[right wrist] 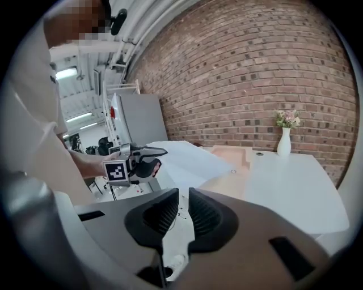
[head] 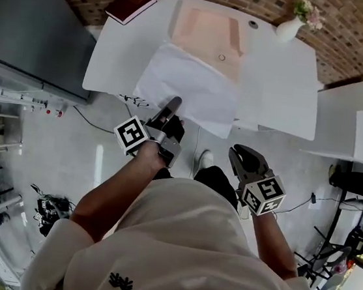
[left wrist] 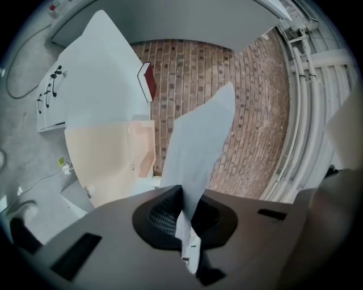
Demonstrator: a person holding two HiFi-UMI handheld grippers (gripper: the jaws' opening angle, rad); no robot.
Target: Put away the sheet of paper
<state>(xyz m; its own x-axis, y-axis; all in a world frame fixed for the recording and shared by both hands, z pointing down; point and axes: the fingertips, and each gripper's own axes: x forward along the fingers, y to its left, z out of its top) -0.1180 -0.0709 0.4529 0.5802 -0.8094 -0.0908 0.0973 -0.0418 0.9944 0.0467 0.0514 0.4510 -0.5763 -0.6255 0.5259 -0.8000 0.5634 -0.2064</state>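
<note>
**Paper pinched, not yet put away – we judge the task barely begun**

Our left gripper (head: 173, 102) has its jaws pressed shut on the near edge of the paper (head: 189, 86). In the left gripper view the sheet rises straight out from between the pads (left wrist: 164, 212). The rest of the sheet is draped over the front of the desk (head: 280, 87), its far edge lapping onto what looks like an open peach folder (head: 209, 27). Our right gripper (head: 240, 156) hangs back by the body, jaws close together with nothing in them. We count 1 step as done – the grasp. Lifting the sheet clear and stowing it, probably in that folder, are both left.
</note>
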